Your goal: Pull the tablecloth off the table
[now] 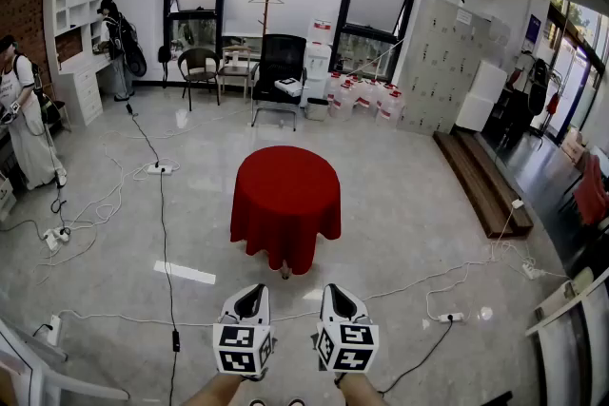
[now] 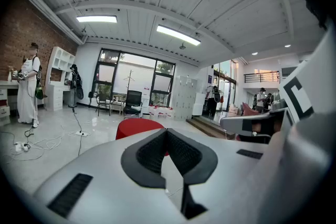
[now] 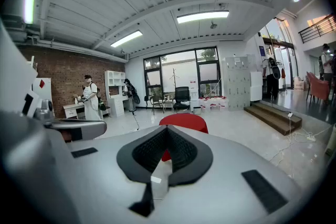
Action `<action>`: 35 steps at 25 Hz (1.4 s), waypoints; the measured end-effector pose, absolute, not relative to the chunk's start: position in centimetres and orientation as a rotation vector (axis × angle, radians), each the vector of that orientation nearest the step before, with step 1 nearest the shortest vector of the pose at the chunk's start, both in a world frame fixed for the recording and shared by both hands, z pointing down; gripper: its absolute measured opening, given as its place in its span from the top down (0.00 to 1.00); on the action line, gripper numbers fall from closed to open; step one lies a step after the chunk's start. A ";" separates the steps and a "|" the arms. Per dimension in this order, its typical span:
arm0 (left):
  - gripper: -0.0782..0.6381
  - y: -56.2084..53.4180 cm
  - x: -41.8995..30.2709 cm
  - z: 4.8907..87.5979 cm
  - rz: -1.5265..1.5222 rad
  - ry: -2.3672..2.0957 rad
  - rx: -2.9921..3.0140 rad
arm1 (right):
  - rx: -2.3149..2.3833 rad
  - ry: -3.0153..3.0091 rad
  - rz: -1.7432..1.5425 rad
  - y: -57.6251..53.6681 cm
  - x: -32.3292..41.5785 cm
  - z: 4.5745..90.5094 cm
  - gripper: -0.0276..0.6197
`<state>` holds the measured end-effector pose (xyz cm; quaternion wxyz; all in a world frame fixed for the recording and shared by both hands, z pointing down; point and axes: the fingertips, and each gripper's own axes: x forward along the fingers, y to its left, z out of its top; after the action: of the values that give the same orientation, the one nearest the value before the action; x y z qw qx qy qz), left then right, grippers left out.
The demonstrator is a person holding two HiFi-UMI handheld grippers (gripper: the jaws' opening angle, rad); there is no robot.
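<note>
You've got both grippers low and side by side, neither one carrying anything. Your left gripper (image 1: 252, 292) has its jaws pressed together, the dark pads meeting tip to tip with nothing between them. Same for your right gripper (image 1: 335, 292): jaws closed to a point, empty.

The red tablecloth (image 1: 285, 195) is straight ahead of both tips and well apart from them, with bare floor in between. It drapes over the round table and hangs down on all sides, and neither gripper touches it. From each gripper's own view the red top peeks up just above the closed jaws.

Ahead and to the left of your left gripper, a white tape strip (image 1: 186, 273) lies on the floor, with a power strip (image 1: 160, 169) farther out. Far beyond the cloth there's a black chair (image 1: 281, 62). Off to the far left, a person in white (image 1: 24, 124) stands by the shelves.
</note>
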<state>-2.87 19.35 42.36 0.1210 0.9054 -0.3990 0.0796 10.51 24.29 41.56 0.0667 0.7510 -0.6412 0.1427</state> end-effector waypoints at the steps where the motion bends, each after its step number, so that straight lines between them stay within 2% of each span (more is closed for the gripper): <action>1: 0.87 19.5 -3.1 42.4 0.231 -1.164 2.644 | 2.267 -1.931 0.429 24.5 10.3 41.6 0.92; 18: 0.87 20.8 -5.8 43.2 0.240 -1.147 2.634 | 2.301 -1.888 0.534 26.2 8.4 43.1 0.92; 35: 0.87 18.8 -4.9 45.2 0.285 -1.202 2.562 | 2.270 -1.895 0.648 24.0 10.8 45.6 0.92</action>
<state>-4.89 18.77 45.20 0.1481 0.8908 -0.4180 0.0991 10.85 23.95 45.63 0.0573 0.7487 -0.6249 0.2137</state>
